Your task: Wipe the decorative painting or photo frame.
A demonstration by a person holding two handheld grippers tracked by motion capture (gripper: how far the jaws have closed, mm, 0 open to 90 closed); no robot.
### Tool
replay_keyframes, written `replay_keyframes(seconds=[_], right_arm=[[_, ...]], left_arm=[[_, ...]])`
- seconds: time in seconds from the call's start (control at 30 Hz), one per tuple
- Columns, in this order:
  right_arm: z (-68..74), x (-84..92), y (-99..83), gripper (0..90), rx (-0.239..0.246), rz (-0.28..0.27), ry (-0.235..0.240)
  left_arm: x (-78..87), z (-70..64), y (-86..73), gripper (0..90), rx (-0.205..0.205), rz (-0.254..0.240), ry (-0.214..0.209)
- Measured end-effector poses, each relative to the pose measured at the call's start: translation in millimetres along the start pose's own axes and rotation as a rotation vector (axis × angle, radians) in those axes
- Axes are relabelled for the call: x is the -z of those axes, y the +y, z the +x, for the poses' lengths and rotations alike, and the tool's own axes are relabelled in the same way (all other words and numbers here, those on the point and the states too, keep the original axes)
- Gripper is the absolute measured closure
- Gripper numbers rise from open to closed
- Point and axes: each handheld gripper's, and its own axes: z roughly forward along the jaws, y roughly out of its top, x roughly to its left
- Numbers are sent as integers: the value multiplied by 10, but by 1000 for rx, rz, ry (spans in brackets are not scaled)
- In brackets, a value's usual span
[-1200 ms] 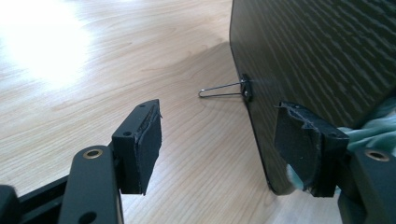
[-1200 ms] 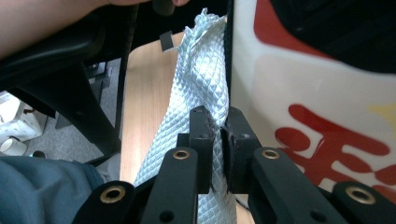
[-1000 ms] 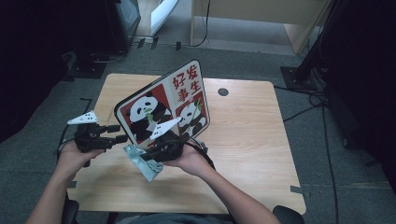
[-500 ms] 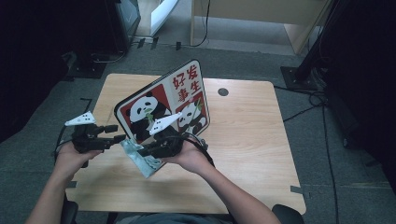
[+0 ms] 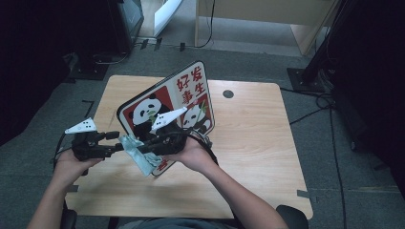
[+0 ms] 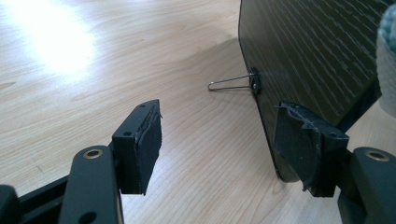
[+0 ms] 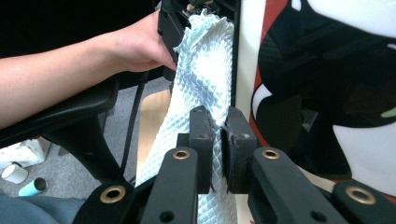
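Pale wooden tabletop at frame centre carries a stiff, propped panda-print board, whose lower edge sits inside the left gripper's wide jaws, while the right gripper pinches a soft, light, pale-blue waffle cloth, best gripped mid-fold.

Dim surroundings, glare on table; sharp focus

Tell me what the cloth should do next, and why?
Probably wipe across the board's panda face. The right gripper has its jaws shut on the cloth, which hangs right beside the picture, and the left gripper sits at the board's edge, steadying it.
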Motion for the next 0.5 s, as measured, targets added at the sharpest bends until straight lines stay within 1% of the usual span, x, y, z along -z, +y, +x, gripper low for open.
replay_keyframes(seconds=[0.07,0.2,0.3,0.4,0.5], right_arm=[[11,11,31,843,8,-1,-5],[3,34,63,843,6,-9,-6],[-8,49,92,842,10,-19,-6],[-3,58,123,843,5,-21,-4],[2,62,168,842,16,-35,-3]], left_arm=[[14,-17,-6,327,-3,-1,-4],[30,-49,-20,327,0,-9,-11],[38,-71,-29,327,-4,-3,-14],[44,-97,-34,327,-9,-3,-16],[53,-131,-36,327,-20,0,-27]])
